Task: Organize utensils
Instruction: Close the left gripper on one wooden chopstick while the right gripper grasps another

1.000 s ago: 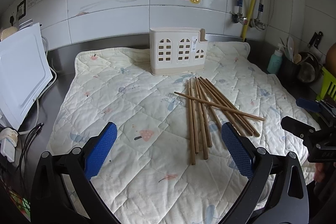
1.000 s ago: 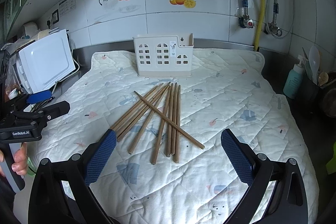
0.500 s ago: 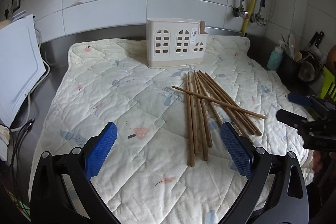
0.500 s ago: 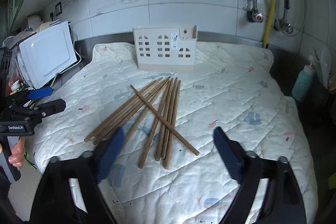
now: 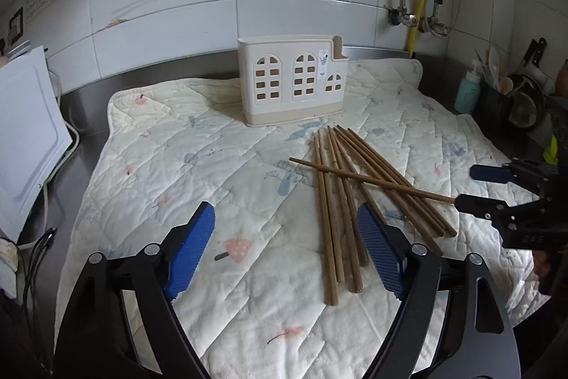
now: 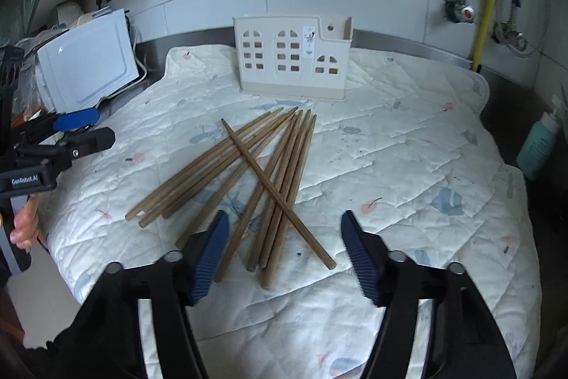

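Hovering over the quilted mat [image 6: 408, 137] on the counter, my right gripper [image 6: 284, 251] had its jaws closing, still released, around the near ends of the wooden chopsticks [image 6: 280, 173]. My left gripper [image 5: 284, 251], jaws also narrowing but grasping nothing, had the pile just right, the holder [image 5: 291, 80] beyond.

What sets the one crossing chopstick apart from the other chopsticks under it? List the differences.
Pose: the crossing chopstick lies on top of the pile; the other chopsticks lie on the quilt beneath it.
Direction: the crossing chopstick runs slantwise over them, while the other chopsticks fan out with their far ends gathered near the holder.
Shared: brown wood, similar length, none in the holder.
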Motion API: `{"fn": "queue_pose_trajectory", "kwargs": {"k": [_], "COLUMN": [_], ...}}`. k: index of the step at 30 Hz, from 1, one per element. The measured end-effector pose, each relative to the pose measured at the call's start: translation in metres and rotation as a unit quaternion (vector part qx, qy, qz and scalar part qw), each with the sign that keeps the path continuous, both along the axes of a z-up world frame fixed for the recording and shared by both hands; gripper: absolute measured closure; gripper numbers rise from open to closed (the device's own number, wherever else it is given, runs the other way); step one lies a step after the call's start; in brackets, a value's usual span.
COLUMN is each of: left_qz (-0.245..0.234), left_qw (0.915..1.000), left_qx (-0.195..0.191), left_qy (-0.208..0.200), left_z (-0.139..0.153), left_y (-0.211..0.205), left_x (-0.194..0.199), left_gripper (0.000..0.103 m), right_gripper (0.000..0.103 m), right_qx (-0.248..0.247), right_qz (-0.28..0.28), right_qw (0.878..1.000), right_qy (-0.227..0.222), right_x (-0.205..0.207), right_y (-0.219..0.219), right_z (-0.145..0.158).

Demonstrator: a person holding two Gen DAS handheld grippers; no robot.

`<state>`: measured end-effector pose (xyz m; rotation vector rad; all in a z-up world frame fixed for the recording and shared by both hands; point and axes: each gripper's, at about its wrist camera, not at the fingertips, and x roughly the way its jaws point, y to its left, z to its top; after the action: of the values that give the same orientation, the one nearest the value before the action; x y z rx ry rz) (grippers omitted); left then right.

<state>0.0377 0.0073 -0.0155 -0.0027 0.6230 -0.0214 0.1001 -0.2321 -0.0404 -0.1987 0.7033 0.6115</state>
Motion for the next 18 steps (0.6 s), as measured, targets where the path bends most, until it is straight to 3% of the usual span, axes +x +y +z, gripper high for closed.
{"fn": "queue_pose_trajectory", "kwargs": {"k": [9, 18], "left_qz": [-0.033, -0.065], "left_qw": [0.9984, 0.9946], "left_qx": [-0.02, -0.039], "left_qy": [0.04, 0.071], "left_z": [-0.023, -0.042], "left_y": [-0.004, -0.007], "left_x": [0.019, 0.039], "left_gripper": [0.048, 0.049], "right_gripper": [0.068, 0.075], "right_qx": [-0.026, -0.054], "right_qz": [0.041, 0.069], "right_qw": [0.999, 0.996], "right_qy": [0.021, 0.027], "right_x": [0.027, 0.038], "right_y": [0.006, 0.014], "right_z": [-0.017, -0.029]}}
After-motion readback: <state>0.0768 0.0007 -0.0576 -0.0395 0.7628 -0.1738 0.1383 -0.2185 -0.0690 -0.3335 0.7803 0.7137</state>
